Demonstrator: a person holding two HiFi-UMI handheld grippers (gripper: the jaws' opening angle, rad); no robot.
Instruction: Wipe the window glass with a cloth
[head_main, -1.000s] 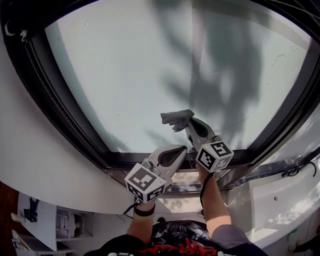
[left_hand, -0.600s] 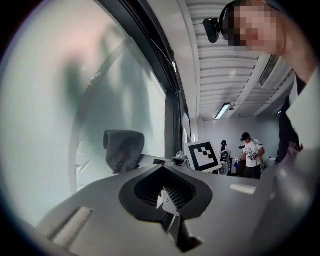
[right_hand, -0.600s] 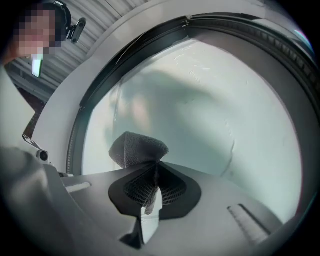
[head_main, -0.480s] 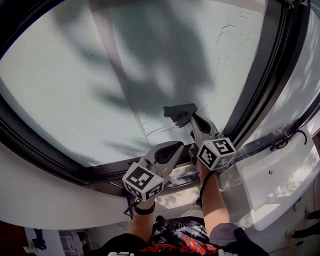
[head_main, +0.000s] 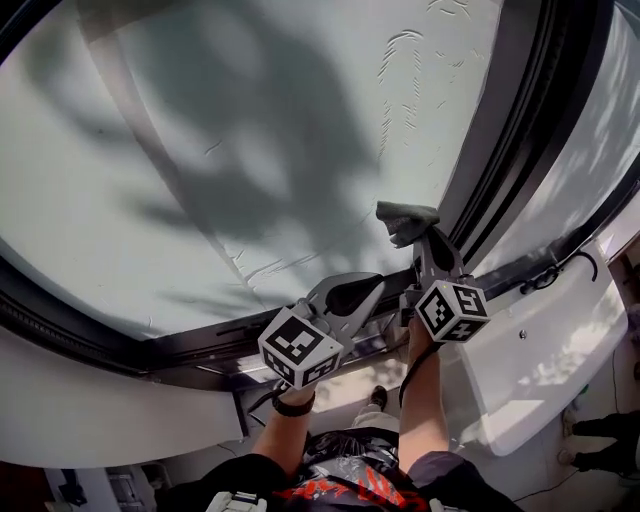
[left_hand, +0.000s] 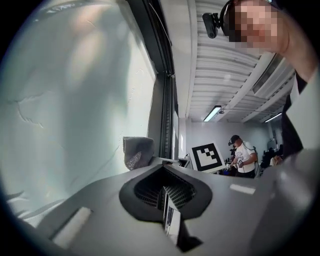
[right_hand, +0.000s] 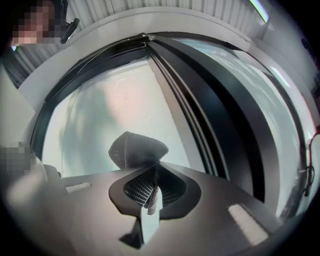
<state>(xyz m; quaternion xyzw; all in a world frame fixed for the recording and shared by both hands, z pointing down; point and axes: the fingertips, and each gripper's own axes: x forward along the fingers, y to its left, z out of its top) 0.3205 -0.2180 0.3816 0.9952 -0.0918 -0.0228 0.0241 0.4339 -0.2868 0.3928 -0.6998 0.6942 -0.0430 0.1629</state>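
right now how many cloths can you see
1. The grey cloth is pinched in the right gripper, against the window glass beside the dark frame. The left gripper holds none; others may lie out of view.

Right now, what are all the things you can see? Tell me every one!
window glass: two panes, pale grey, streaky, filling the head view's top
window frame: one, black, around and between the panes
cloth: one, grey, held up to the glass beside the frame's upright bar
ledge: one, white, below the frame
ceiling light: at least one strip, white, far back in the left gripper view
other person: one, white shirt, far back in that room
right gripper: one, grey, jaws shut on the cloth
left gripper: one, grey, jaws together and empty, low by the frame
forearms: two, bare, at the bottom of the head view
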